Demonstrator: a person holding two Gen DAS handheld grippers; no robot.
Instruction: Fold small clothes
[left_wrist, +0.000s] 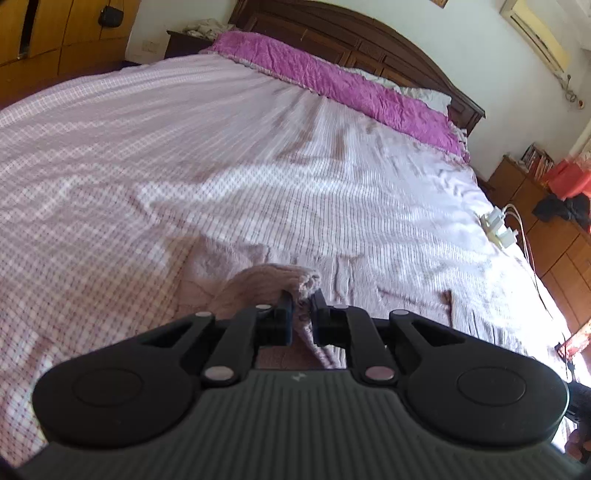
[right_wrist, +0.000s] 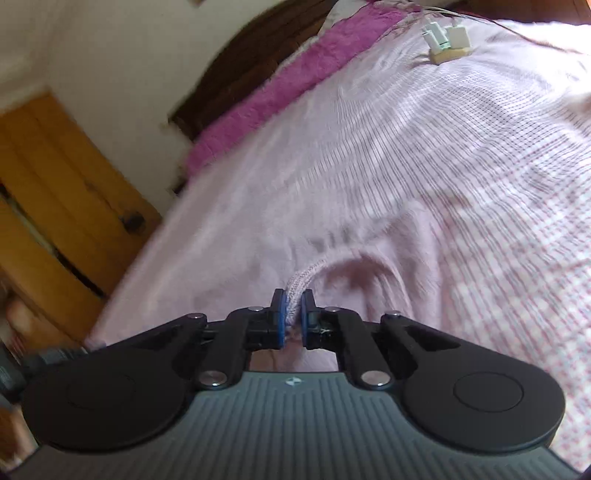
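Note:
A small pale pink knitted garment (left_wrist: 258, 284) lies bunched on the pink checked bedspread (left_wrist: 184, 147). My left gripper (left_wrist: 302, 300) is shut on a frayed edge of it, which sticks up between the blue pads. In the right wrist view my right gripper (right_wrist: 293, 299) is shut on a ribbed hem of the same garment (right_wrist: 303, 277), and the cloth stretches away over the bedspread (right_wrist: 480, 184). Most of the garment is hidden under the gripper bodies.
A magenta blanket (left_wrist: 332, 85) lies along the dark wooden headboard (left_wrist: 369, 40). A power strip with white chargers (left_wrist: 498, 225) sits at the bed's right edge and also shows in the right wrist view (right_wrist: 447, 37). Wooden cabinets (left_wrist: 554, 236) stand to the right. A wooden wardrobe (right_wrist: 55, 206) stands to the left.

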